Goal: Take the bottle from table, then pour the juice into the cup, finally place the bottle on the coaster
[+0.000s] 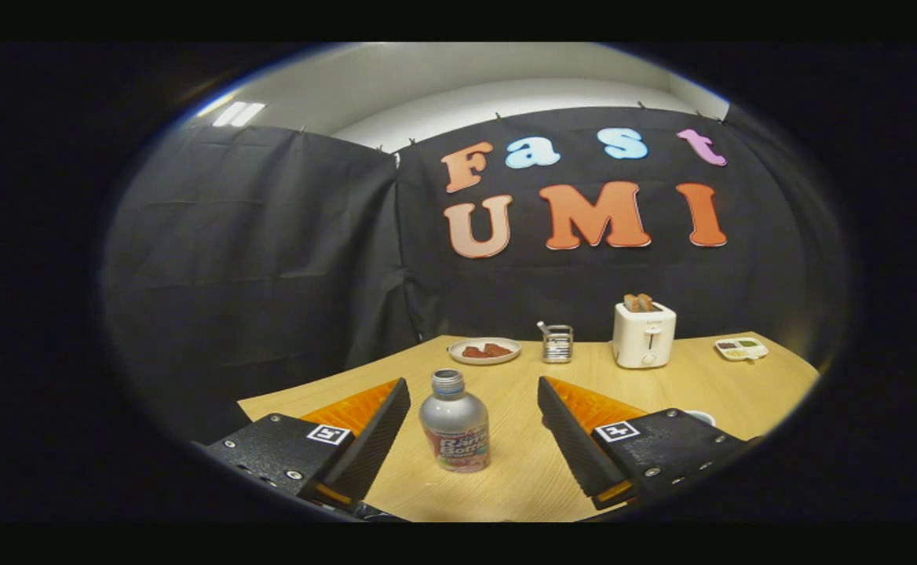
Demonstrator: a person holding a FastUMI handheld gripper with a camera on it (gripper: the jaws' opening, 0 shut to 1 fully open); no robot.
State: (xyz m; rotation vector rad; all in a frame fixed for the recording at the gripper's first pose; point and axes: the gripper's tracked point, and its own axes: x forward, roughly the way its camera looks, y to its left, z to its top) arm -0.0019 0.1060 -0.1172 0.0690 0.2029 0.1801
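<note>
The bottle [454, 421], a squat silver metal one with a narrow threaded neck and a printed label round its lower body, stands upright on the pale wooden table [521, 471], between the two fingers of the gripper [474, 408] and apart from both. The fingers are spread wide, with room to spare on either side of the bottle, and hold nothing. Its neck looks uncapped, though that is hard to tell for sure, so I judge it must be kept upright until the pour. The metal wall should be stiff and will not give under the pads, but it is smooth and rounded, so likely slippery; with juice inside it would carry some weight. The straight labelled body below the shoulder looks the best place to close on. Just past the right finger, a white rim [699, 417], perhaps the cup, peeps out; its contents are hidden. Further on sit a round white plate [484, 351] holding reddish-brown food, a small shiny metal holder [557, 344] with something standing in it, a white toaster [643, 335] with toast in its slots, and a small white tray [741, 348] with coloured bits in its compartments.
</note>
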